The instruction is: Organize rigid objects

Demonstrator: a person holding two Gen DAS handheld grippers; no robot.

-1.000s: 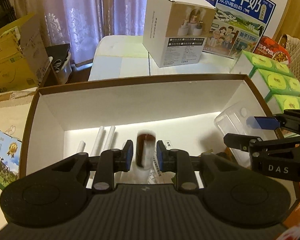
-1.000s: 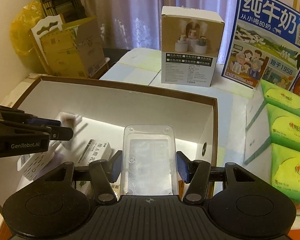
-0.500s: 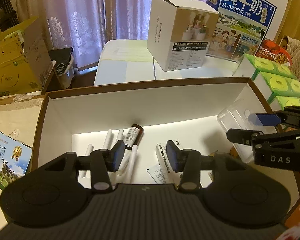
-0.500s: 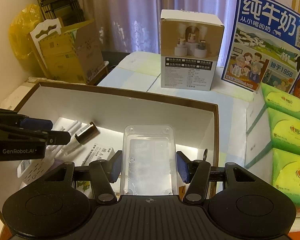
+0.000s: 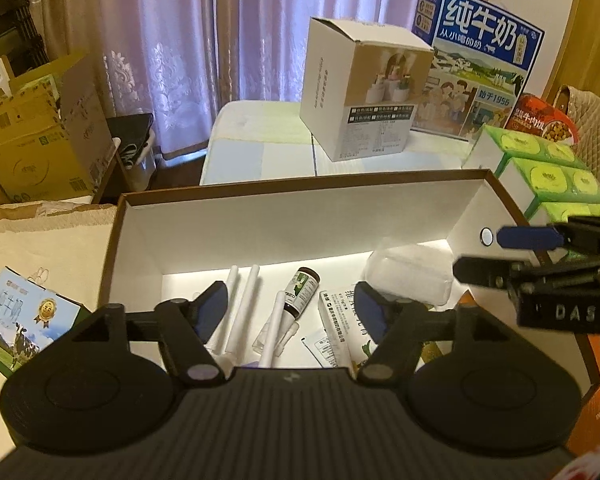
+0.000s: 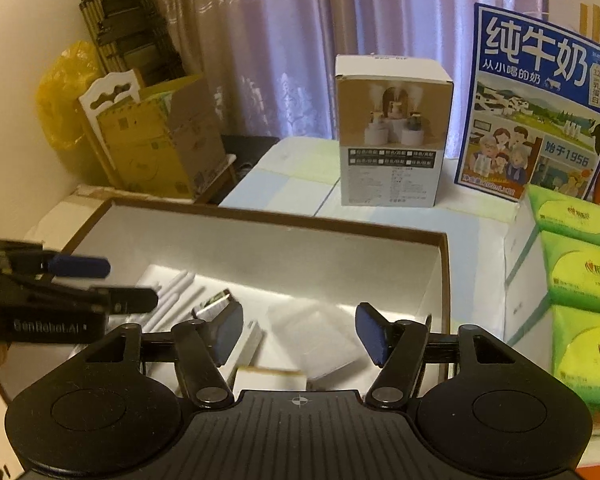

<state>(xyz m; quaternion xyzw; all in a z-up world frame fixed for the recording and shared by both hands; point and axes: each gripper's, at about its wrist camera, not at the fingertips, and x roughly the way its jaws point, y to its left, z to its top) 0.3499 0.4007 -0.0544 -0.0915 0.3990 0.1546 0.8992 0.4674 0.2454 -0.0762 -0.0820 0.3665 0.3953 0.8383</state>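
Curtains back the desk (image 5: 260, 152); in the box (image 5: 260, 224) lies the bottle (image 5: 300, 292), light, stiff, slick, best pinched mid-body. Left tool (image 5: 288, 308) and right tool (image 6: 300, 332), just opening, stand spread, empty.

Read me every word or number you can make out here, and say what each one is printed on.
"纯牛奶", "从小喝的奶", "始于1956": blue milk carton.
"DAS": right gripper.
"GenRobot.AI": left gripper.
Small print on the white product box, brown bottle and green packs: too blurred.
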